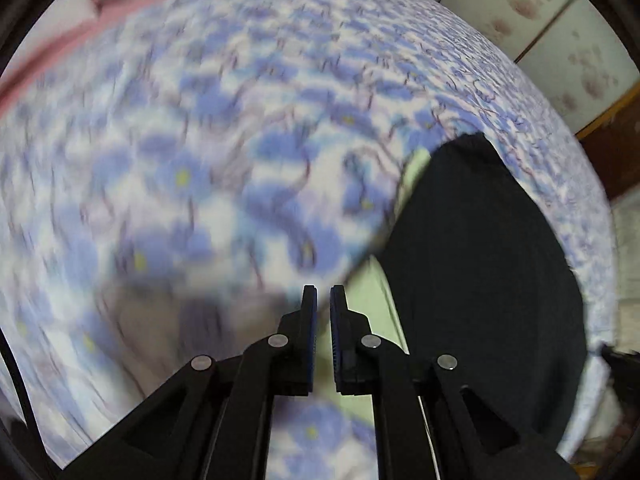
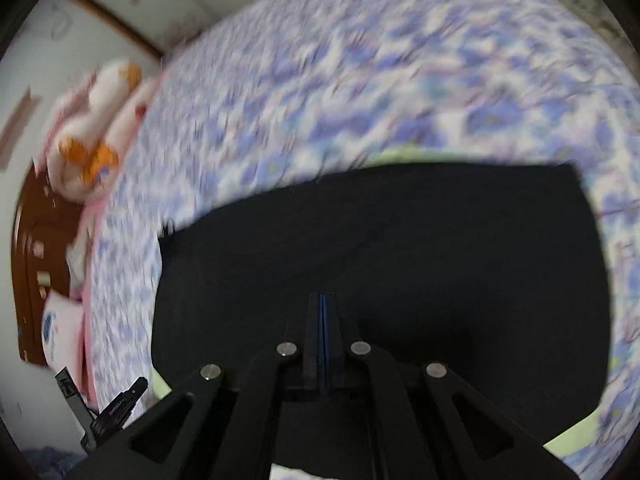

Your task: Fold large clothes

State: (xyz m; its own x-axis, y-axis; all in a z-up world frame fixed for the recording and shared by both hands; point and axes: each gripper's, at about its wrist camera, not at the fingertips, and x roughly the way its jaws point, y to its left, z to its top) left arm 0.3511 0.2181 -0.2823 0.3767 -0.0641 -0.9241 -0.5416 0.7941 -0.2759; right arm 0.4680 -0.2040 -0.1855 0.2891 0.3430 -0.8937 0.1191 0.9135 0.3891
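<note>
1. The left gripper (image 1: 323, 289) hangs over the bed with its two blue-padded fingers (image 1: 310, 320) set a narrow gap apart; nothing sits between them, and the floral sheet shows through the slit.
2. The right gripper (image 2: 324, 294) has its pads pressed flat together, only a thin blue line showing between them. Whether any cloth is pinched in that seam cannot be told, as the tips stand against black fabric.
3. The black garment (image 2: 380, 248) lies spread flat on the bed, directly under and ahead of the right gripper. In the left wrist view the same black garment (image 1: 480, 260) lies to the right of the left fingers, not touching them.
4. A pale green layer (image 1: 374, 292) shows along the garment's edge, just beside the left gripper's right finger; a sliver of it also peeks out past the far edge in the right view.
5. The blue floral bedsheet (image 1: 200, 140) covers the bed around the garment, heavily blurred in both views.
6. Farther out, a white and orange plush toy (image 2: 96, 128) rests at the bed's far left edge on pink bedding (image 2: 86, 236), beside a brown wooden headboard (image 2: 30, 264).
</note>
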